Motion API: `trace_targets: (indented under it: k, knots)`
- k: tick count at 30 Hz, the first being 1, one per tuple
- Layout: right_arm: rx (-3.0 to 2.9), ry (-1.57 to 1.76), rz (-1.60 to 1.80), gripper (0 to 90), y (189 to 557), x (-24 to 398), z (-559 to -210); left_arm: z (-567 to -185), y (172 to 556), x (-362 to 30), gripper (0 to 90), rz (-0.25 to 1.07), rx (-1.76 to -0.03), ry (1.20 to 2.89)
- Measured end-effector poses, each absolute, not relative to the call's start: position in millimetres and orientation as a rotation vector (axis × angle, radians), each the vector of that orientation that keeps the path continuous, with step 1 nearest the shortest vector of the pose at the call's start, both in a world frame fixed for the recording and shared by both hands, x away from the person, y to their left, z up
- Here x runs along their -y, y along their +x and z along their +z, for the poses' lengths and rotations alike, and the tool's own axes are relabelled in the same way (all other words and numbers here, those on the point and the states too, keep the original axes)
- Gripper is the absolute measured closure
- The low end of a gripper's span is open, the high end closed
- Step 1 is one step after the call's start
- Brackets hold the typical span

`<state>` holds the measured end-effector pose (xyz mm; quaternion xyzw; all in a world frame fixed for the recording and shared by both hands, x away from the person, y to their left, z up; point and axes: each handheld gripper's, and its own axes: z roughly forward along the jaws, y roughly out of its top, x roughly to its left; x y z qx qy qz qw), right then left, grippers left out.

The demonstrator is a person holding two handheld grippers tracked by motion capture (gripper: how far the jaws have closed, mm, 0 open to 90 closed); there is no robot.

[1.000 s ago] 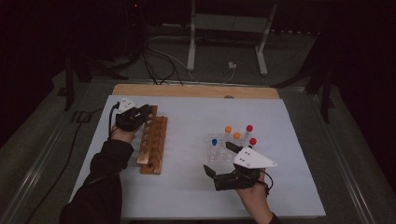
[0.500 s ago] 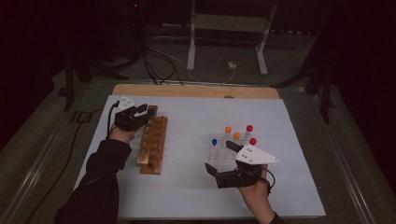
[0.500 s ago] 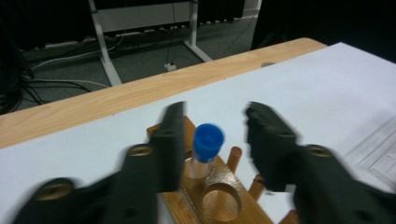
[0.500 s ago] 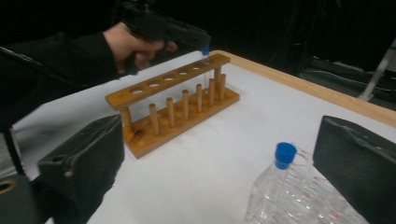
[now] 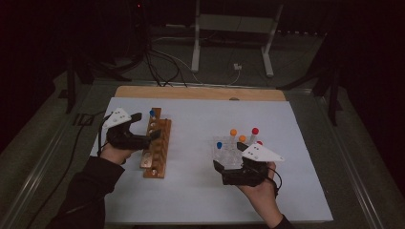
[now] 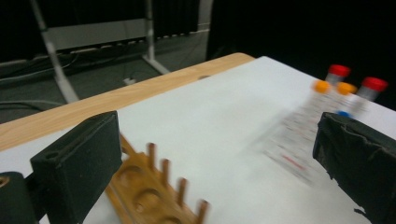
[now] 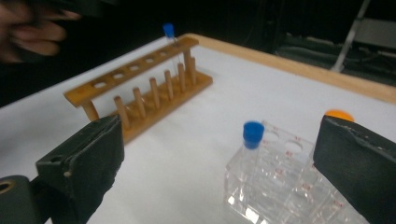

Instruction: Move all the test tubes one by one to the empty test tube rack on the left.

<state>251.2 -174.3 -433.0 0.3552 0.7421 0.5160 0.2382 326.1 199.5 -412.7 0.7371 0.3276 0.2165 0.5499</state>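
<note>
While the blue-capped tube stood in the far end of the wooden rack, the left gripper hung open beside it.

Its jaws had just been opening, wide, nothing between them, at nine o'clock of the rack. The right gripper also stood open and empty, at six o'clock of the clear rack, which carried another blue tube, orange tubes and red ones. Judged from this, a careless swing of the left hand could clip the seated tube or nudge the wooden rack; the right jaws, reaching in, could knock neighbouring tubes crowded together in the clear rack.
</note>
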Motion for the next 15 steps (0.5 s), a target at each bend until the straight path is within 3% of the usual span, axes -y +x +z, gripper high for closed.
trace_targets:
  k: [6,8,15]
  knots:
    - [-2.055,1.033,1.35,6.7,259,172,-443,-417,285,-198,2.1,0.473,-0.701,1.768]
    - [-2.07,1.054,1.336,15.9,261,171,-446,-420,273,-197,2.1,0.456,-0.677,1.773]
    - [-2.084,1.098,1.276,29.8,270,173,-455,-442,242,-188,2.1,0.393,-0.635,1.791]
